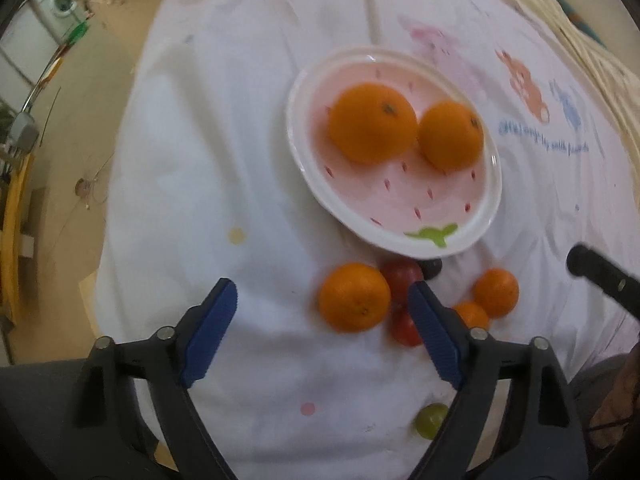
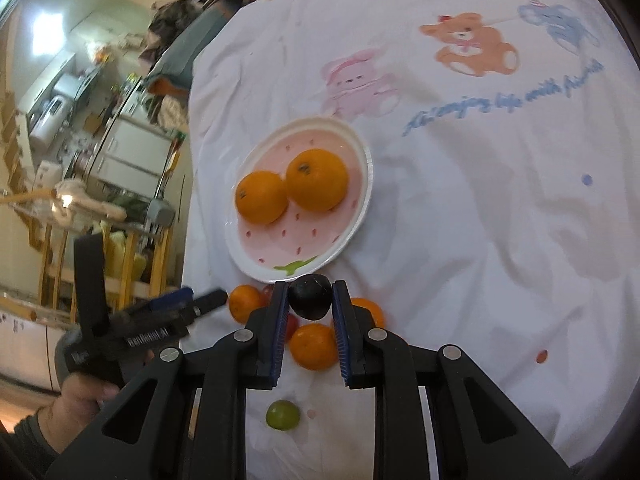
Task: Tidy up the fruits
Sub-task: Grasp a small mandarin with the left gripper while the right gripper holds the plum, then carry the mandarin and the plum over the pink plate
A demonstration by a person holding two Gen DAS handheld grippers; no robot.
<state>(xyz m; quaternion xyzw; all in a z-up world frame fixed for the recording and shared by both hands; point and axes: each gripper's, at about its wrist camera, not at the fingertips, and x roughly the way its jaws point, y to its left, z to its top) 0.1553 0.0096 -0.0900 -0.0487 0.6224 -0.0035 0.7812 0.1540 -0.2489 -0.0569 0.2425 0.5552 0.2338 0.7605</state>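
Note:
A white and pink plate (image 1: 298, 148) (image 2: 362, 204) holds two oranges (image 1: 372, 122) (image 2: 318, 180). Just before its near rim lie a loose orange (image 1: 354, 298) (image 2: 244, 302), two small oranges (image 1: 496, 292) (image 2: 314, 346), red tomatoes (image 1: 402, 276) and, nearer, a green grape (image 1: 430, 420) (image 2: 283, 414). My left gripper (image 1: 322, 294) points down, open, with the loose orange between its blue pads (image 1: 430, 332), close to the right one and untouched. Above the loose fruit, my right gripper (image 2: 310, 292) is shut on a dark round fruit (image 2: 310, 298).
A white cloth (image 2: 480, 240) printed with bears covers the table. Its edge (image 1: 116, 184) falls away on the left to floor, shelves and kitchen units. A hand (image 2: 80, 400) holds the left gripper at the table's left side.

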